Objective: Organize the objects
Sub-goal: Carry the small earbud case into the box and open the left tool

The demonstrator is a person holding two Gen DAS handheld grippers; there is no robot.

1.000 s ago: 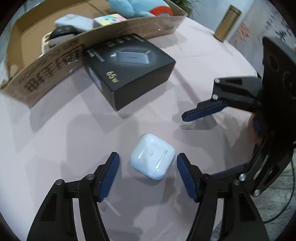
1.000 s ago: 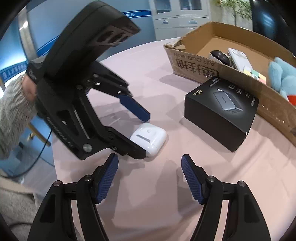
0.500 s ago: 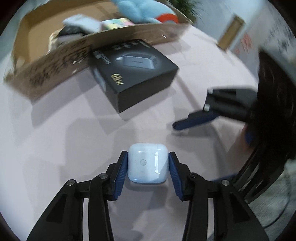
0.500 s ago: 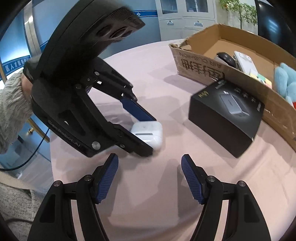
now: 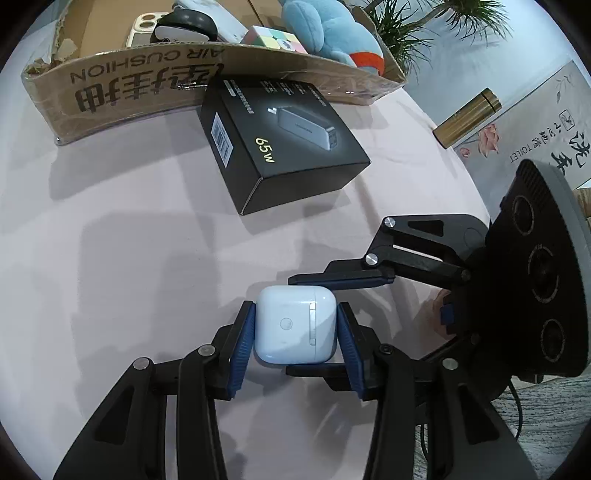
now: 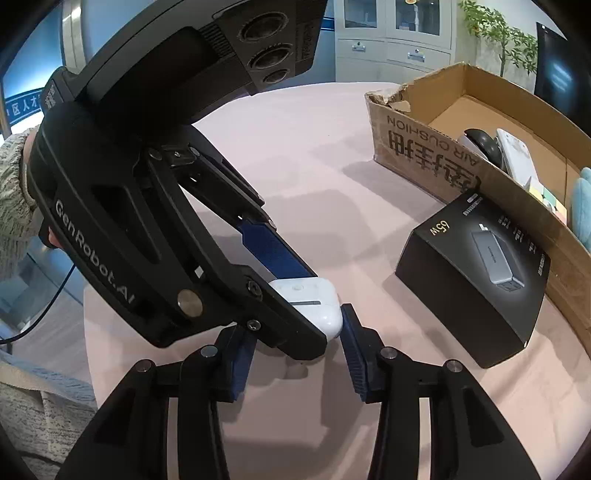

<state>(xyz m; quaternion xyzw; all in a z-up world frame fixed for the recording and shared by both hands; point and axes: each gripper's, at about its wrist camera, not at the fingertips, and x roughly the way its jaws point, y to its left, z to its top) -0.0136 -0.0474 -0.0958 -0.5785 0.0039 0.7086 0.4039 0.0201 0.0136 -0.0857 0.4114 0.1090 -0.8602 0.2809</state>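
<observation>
the white earbuds case (image 5: 295,325) sits on the pink tablecloth (image 5: 129,258) and it is the centre of everything here. the left gripper (image 5: 295,332) has it squarely: both blue pads (image 5: 243,343) press flat on the case's two sides, with the hinge strip and little round button facing up at the camera. the right gripper (image 6: 295,354) comes in across it from the side, and its jaws are closing; in the right wrist view one blue pad (image 6: 352,350) touches the rounded end of the case (image 6: 317,306), while the other pad is tucked behind the left tool's black finger, so i cannot tell whether it bears on the case too. in the left wrist view the right gripper's two fingers (image 5: 343,278) bracket the case front and back. beyond the case, a little way off, lies the black charger box (image 5: 284,144) marked 65w, and just behind that box, touching its far edge, stands the open cardboard box (image 5: 129,85). inside it, further still from the case, are a dark mouse (image 5: 184,26), a pastel puzzle cube (image 5: 273,37) and a blue plush toy (image 5: 332,33). off to the right of the case, near the table's edge, stands a gold flask (image 5: 469,118).
</observation>
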